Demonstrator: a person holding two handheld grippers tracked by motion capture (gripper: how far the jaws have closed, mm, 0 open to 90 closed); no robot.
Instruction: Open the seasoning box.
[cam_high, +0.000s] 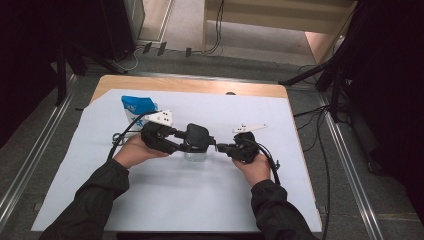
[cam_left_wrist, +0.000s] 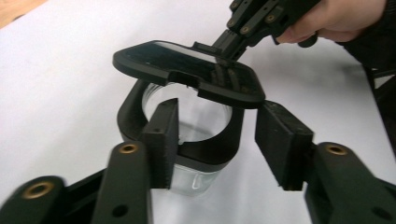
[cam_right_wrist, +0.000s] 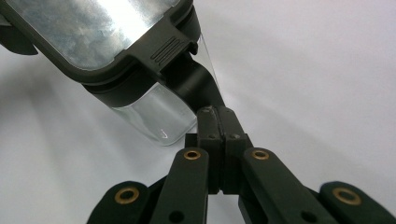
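A clear glass jar (cam_high: 195, 156) with a black collar (cam_left_wrist: 219, 151) stands mid-table on a white sheet. Its black hinged lid (cam_high: 197, 134) with a clear window (cam_right_wrist: 93, 32) is tilted up over the mouth. My left gripper (cam_high: 182, 142) reaches in from the left and straddles the jar's collar. Its left pad (cam_left_wrist: 163, 140) lies against the collar, while the right pad (cam_left_wrist: 280, 144) stands a little off it. From the right, my right gripper (cam_high: 220, 147) is shut on the black tab (cam_right_wrist: 198, 88) that sticks out from the lid's edge.
A blue and white pouch (cam_high: 137, 109) stands at the back left, just behind the left gripper. The white sheet (cam_high: 200, 200) covers most of the wooden table (cam_high: 190, 85). Cables trail from both grippers toward the person.
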